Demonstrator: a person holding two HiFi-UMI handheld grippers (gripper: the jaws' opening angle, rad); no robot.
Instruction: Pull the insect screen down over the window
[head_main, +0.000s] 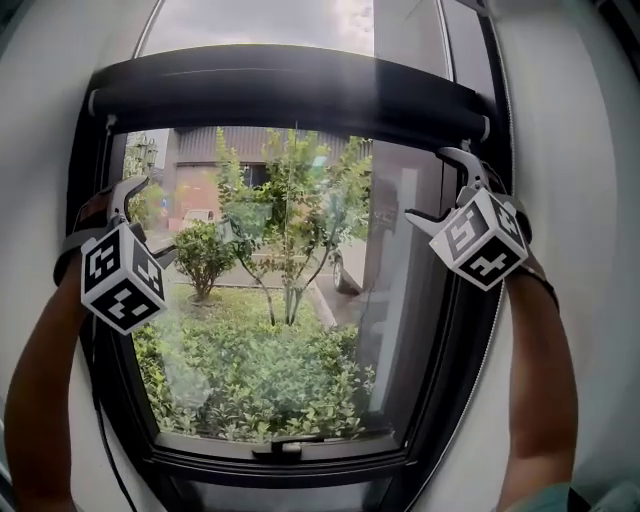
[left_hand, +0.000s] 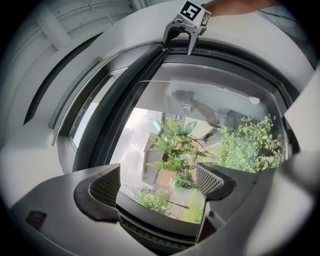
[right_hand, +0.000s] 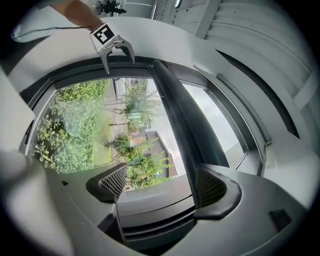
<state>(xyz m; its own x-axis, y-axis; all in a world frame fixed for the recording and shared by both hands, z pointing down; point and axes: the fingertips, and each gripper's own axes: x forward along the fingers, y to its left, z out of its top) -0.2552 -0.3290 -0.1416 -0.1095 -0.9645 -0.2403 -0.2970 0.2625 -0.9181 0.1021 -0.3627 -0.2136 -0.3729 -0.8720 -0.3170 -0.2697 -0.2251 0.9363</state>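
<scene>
The insect screen's dark, rounded pull bar (head_main: 290, 95) spans the black-framed window (head_main: 300, 468) near its top, leaving most of the glass below uncovered. The left claw (head_main: 150, 220) and right claw (head_main: 440, 190) are raised below its two ends, both released and empty. They are probably spaced this way so the bar can be drawn down level.

Head view: the window frame (head_main: 470, 330) is cut off at the top and bottom edges of the picture. The left forearm (head_main: 40, 400) and the right forearm (head_main: 535, 390) run out at the lower corners. Whether mesh hangs below the screen bar (head_main: 290, 95) cannot be determined.

Left gripper view: the right gripper (left_hand: 177, 45), top centre, is small; its arm is cut off by the upper edge. The reflection (left_hand: 186, 101) in the glass (left_hand: 240, 97) is blurred.

Right gripper view: the left gripper (right_hand: 120, 64), upper left, is likewise small.
</scene>
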